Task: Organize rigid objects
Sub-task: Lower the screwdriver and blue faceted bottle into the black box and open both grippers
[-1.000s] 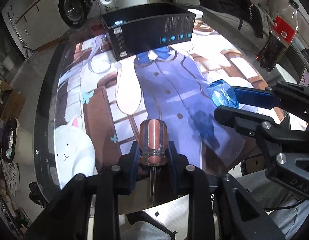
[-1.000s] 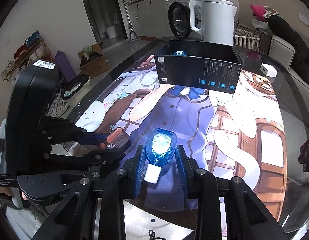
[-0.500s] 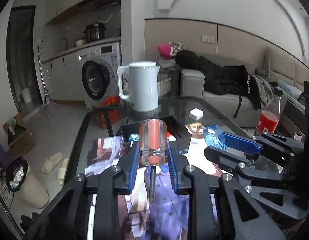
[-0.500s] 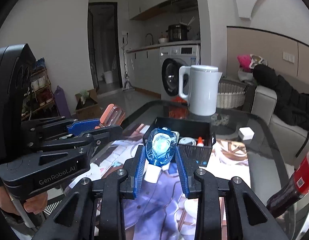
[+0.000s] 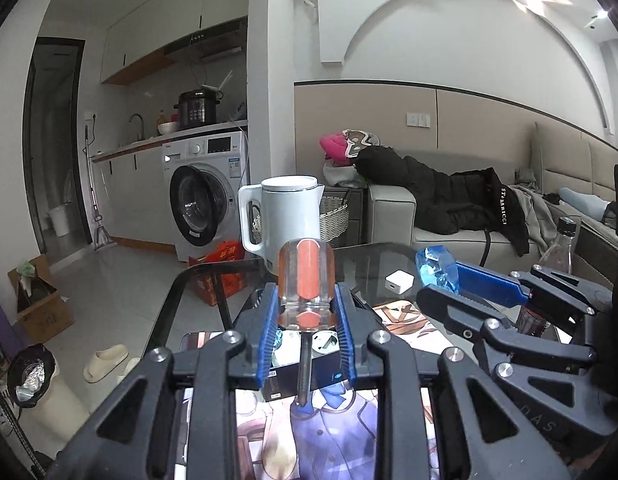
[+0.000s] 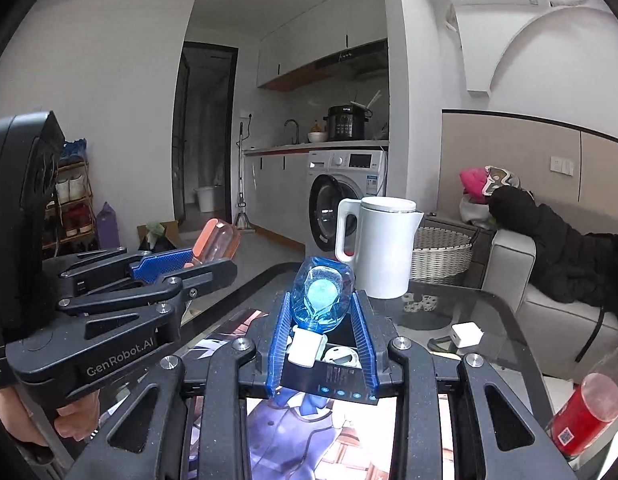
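- I see the left gripper (image 5: pixel 307 312) clamped on a screwdriver (image 5: pixel 307 284); blue pads press the clear-and-orange handle from both sides
- screwdriver long axis runs along the fingers; handle end points away from me, shaft points back toward the camera, roughly level with a slight downward tilt
- right gripper (image 6: pixel 321 320) clamped on a blue faceted bottle (image 6: pixel 321 300); white cap toward the camera, blue body pointing forward
- both tools held up in the air above the glass table (image 6: pixel 505 316), side by side, close but not touching
- black box (image 6: pixel 341 384) sits open-topped on the table just ahead and below both grippers; items already inside
- white kettle (image 6: pixel 383 248) stands behind the box near the far table edge; small white adapter (image 6: pixel 467 334) to the right; cola bottle (image 6: pixel 585 412) at the right edge
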`<action>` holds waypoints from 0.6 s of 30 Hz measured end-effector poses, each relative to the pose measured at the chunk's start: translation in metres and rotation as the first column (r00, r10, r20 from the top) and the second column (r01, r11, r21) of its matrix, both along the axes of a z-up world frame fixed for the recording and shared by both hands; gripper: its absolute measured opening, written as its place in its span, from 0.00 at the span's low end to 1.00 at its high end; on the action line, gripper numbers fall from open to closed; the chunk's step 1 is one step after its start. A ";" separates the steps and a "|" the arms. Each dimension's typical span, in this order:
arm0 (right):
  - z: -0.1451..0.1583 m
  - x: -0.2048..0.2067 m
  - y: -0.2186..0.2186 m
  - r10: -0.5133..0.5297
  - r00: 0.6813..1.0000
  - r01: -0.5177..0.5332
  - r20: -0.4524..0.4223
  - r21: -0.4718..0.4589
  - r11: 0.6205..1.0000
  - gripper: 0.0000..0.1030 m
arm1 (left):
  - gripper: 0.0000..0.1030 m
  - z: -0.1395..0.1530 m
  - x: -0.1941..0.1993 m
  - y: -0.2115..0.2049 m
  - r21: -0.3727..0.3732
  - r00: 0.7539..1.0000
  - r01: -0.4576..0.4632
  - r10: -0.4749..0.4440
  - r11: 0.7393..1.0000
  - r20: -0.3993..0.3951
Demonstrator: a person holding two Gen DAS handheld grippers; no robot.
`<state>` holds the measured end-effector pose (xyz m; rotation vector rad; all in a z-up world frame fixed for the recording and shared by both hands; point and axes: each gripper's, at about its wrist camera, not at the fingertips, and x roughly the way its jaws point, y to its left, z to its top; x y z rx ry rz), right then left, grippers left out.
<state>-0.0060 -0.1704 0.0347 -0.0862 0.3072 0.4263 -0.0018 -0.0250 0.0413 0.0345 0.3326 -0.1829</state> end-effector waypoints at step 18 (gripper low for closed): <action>-0.019 0.088 0.015 -0.019 0.999 0.020 -0.028 0.036 0.999 0.30 | 0.24 -0.020 0.066 0.012 -0.060 0.999 -0.032 0.032 0.998 0.001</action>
